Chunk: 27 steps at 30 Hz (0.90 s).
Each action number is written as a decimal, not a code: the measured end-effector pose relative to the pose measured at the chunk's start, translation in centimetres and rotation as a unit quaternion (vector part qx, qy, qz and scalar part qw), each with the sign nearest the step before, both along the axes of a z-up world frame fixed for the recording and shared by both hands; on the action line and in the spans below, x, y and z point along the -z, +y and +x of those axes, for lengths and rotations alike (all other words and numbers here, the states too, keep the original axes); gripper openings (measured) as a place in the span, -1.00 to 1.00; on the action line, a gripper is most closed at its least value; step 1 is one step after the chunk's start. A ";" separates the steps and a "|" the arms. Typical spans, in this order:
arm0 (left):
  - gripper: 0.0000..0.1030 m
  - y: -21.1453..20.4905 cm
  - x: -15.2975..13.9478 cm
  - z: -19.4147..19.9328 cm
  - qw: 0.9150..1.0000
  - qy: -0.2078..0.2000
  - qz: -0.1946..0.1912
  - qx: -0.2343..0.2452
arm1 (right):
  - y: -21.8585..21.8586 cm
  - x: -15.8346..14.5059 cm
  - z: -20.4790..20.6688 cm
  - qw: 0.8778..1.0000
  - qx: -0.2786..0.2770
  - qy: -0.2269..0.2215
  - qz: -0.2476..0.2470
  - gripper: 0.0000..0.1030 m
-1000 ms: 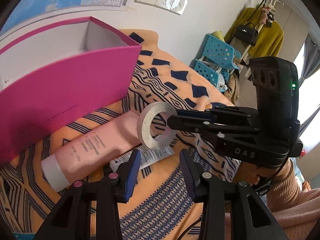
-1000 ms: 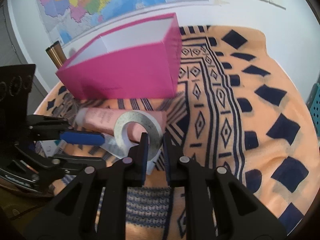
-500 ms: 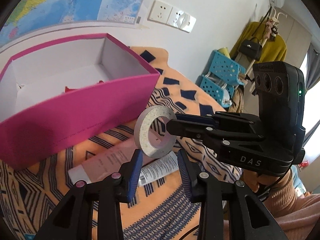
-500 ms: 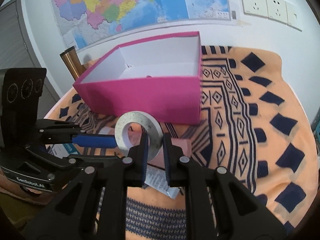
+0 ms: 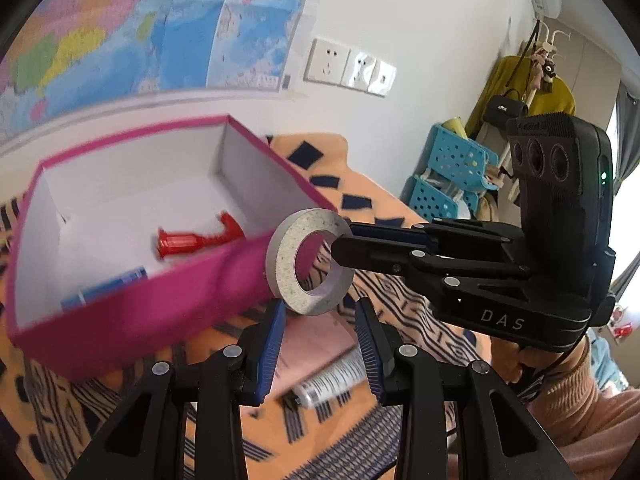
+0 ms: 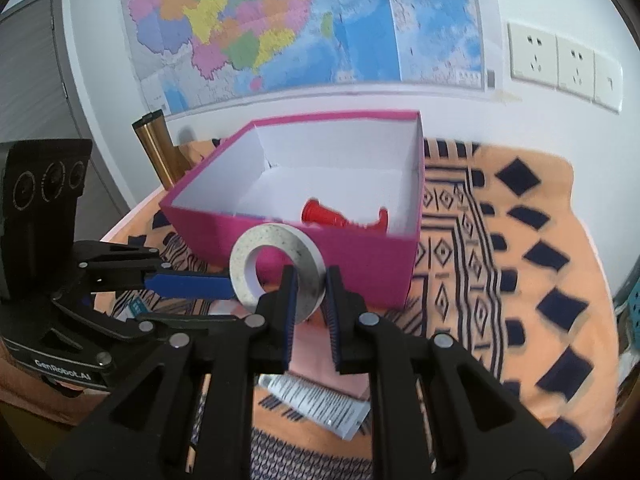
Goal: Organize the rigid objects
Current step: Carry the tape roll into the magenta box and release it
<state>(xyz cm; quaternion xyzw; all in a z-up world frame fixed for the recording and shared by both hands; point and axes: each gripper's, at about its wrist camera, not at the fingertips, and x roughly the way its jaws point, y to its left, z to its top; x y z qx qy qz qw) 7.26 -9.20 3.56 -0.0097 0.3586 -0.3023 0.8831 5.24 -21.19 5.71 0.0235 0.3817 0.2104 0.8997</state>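
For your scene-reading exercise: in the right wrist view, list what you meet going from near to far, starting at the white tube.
white tube → grey ring → pink box → red clamp → wall map

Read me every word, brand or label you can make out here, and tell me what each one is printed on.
"DAS": on the body of the right gripper, seen from the left wrist.
"GenRobot.AI": on the body of the left gripper, seen from the right wrist.
White tube: printed lines, too small to read.
Wall map: labels too blurred to read.
Grey ring and pink box: no text legible.
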 end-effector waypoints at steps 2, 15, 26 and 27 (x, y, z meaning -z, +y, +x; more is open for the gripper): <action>-0.31 0.0 -0.6 0.6 1.000 -0.005 0.003 -0.003 | 0.1 -0.8 0.8 1.000 -0.003 -0.010 -0.001 -0.69; -0.31 0.5 -1.6 6.4 1.000 0.014 -0.002 -0.017 | -0.7 -1.1 6.8 1.000 0.007 0.003 0.009 -0.69; -0.31 0.5 -0.3 8.8 0.999 0.044 -0.005 -0.021 | -0.1 0.9 9.9 0.999 0.010 0.033 -0.008 -0.69; -0.31 0.6 -0.2 8.6 0.999 0.041 -0.002 -0.021 | -0.2 1.0 9.9 0.999 0.010 0.035 -0.004 -0.69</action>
